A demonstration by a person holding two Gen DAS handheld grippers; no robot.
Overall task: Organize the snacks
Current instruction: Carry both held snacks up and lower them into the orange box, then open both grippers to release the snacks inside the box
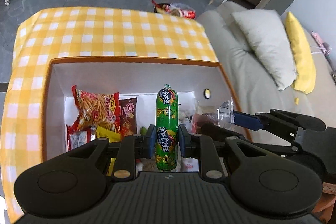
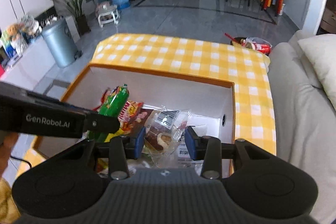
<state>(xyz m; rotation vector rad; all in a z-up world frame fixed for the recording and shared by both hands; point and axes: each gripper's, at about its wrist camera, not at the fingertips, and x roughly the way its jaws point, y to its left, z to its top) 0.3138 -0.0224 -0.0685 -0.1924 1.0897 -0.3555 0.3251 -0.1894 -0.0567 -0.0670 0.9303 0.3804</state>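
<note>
Two grippers, each clamped on one snack, above one orange-rimmed white cardboard box (image 1: 134, 60).
Left gripper (image 1: 166, 140) held one green plastic-wrapped sausage (image 1: 167, 119); right gripper (image 2: 164, 143) held one clear-wrapped pastry packet (image 2: 161, 133).

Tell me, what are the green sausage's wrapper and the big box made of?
Sausage: glossy plastic film, by its shine and crimped tip. Box: probably cardboard, matte white inside with orange edges, thin flat walls.

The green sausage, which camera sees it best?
The left wrist view: the green sausage stands whole and centred, clamped upright. The right wrist view shows it only partly, tilted behind the left hand-held gripper.
</note>
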